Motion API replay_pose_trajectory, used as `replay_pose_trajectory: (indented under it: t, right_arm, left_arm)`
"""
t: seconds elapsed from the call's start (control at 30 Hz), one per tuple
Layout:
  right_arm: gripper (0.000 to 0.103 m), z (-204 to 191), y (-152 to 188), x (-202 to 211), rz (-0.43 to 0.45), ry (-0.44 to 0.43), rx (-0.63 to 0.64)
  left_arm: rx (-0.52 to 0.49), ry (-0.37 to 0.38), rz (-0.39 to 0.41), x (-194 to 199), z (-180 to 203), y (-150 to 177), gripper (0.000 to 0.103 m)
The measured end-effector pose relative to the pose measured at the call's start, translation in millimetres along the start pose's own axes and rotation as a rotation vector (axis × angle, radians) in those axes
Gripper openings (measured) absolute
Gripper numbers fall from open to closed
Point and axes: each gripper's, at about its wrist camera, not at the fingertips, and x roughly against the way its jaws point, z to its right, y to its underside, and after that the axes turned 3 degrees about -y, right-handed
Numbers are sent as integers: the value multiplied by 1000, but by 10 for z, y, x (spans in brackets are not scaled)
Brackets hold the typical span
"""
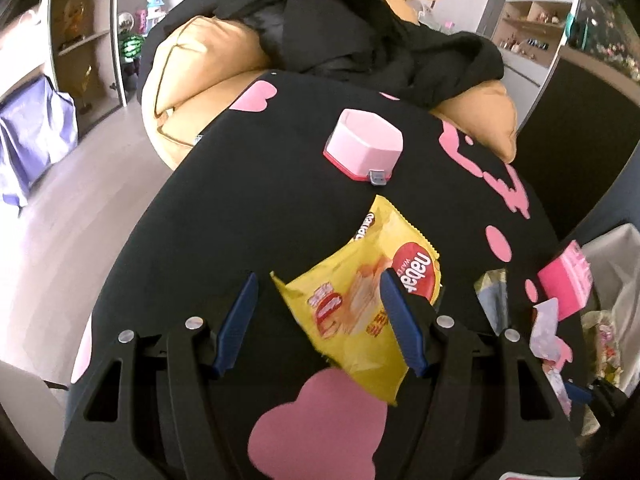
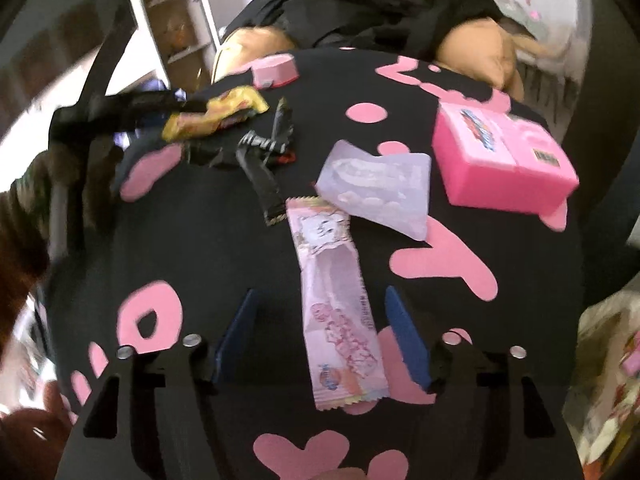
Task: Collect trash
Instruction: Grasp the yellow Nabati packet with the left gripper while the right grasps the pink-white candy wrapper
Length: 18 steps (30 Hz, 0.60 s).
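A yellow wafer wrapper (image 1: 360,304) lies on the black cloth with pink shapes (image 1: 240,220). My left gripper (image 1: 320,280) is open and straddles the wrapper, its right finger over the red logo. In the right wrist view a long pink wrapper (image 2: 336,304) lies between the open fingers of my right gripper (image 2: 320,300). Beyond it lie a pale lilac wrapper (image 2: 380,188), a black wrapper (image 2: 260,160) and the yellow wrapper (image 2: 216,116) with the left gripper over it.
A pink box (image 2: 504,160) sits at the right on the cloth; it also shows in the left wrist view (image 1: 568,280). A pink-lidded tub (image 1: 364,144) stands further back. A white-lined bin with trash (image 1: 612,300) is at the right edge. Orange cushions and a black garment (image 1: 340,20) lie behind.
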Motion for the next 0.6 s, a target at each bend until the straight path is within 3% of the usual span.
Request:
replay_pose_trajectory:
  t: [0.07,0.13,0.23,0.43,0.6]
  right_arm:
    - [69,-44,19,4,9,26,13]
    - [73,14,22,10,12,-11,-21]
    - [73,-33,29,0,7,8,12]
    - [73,-46,34,0,11,22,-8]
    - [73,-36,35,4,6,10,14]
  left_arm:
    - [-24,-15,-5,-14,46,3,59]
    - [-47,-32,-7,-13,79,18,48]
    - [-59,-50,-4,10,93,54,41]
    - [-43,-13,-8,86,71,138,28]
    - [-31,46,-39,288,75,376,24]
